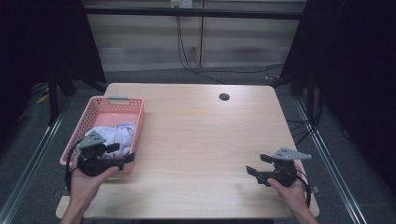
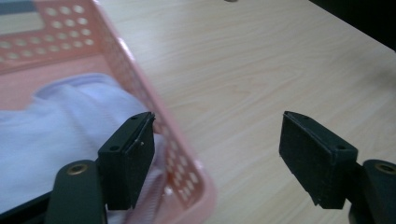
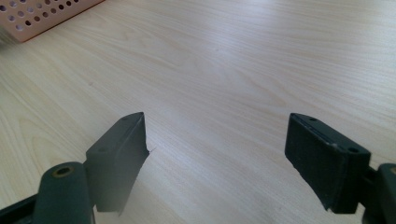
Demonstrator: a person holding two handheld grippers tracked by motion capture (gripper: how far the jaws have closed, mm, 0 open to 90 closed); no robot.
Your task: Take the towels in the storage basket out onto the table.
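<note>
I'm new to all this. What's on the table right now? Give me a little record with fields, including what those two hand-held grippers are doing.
surface: wooden table
container: pink basket at the table's left edge
contents: white cloth lying inside the basket
left hand-held gripper: jaws open, straddling the basket's right wall, nothing gripped
right hand-held gripper: jaws open and empty, over bare table near the right front corner
other: dark round hole near the table's far edge
</note>
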